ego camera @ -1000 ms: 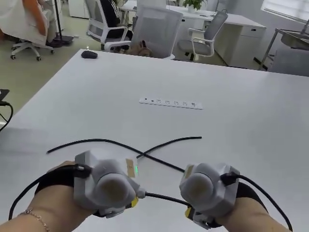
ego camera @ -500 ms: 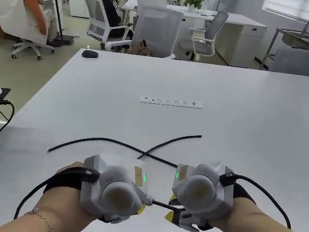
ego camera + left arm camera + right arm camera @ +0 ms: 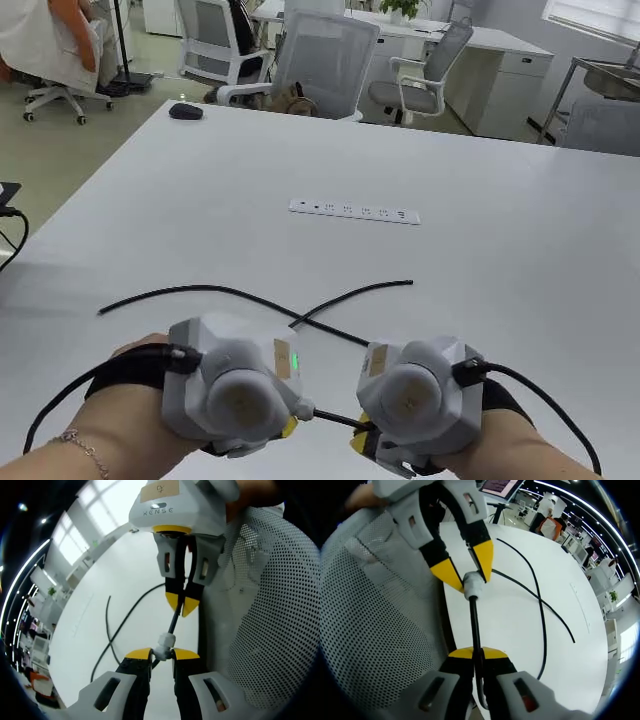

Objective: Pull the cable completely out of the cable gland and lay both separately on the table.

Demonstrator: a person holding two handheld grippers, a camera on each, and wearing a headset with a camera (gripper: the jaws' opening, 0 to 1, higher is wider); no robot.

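A long black cable (image 3: 250, 294) lies looped on the white table (image 3: 520, 270), its strands crossing in front of my hands. My left gripper (image 3: 163, 654) is shut on the white cable gland (image 3: 164, 644), which sits on the cable's near end. My right gripper (image 3: 477, 652) is shut on the black cable (image 3: 473, 625) a short way from the gland (image 3: 472, 585). In the head view the left gripper (image 3: 296, 415) and right gripper (image 3: 362, 432) face each other low over the table's near edge, with a short stretch of cable (image 3: 332, 419) taut between them.
A white power strip (image 3: 354, 212) lies mid-table and a black mouse (image 3: 185, 111) sits at the far left corner. Office chairs (image 3: 325, 60) stand beyond the table. A white mesh chair back (image 3: 270, 610) is close behind the grippers.
The two grippers have come closer together, so the stretch of cable between them is shorter. The loose cable on the table has barely moved.
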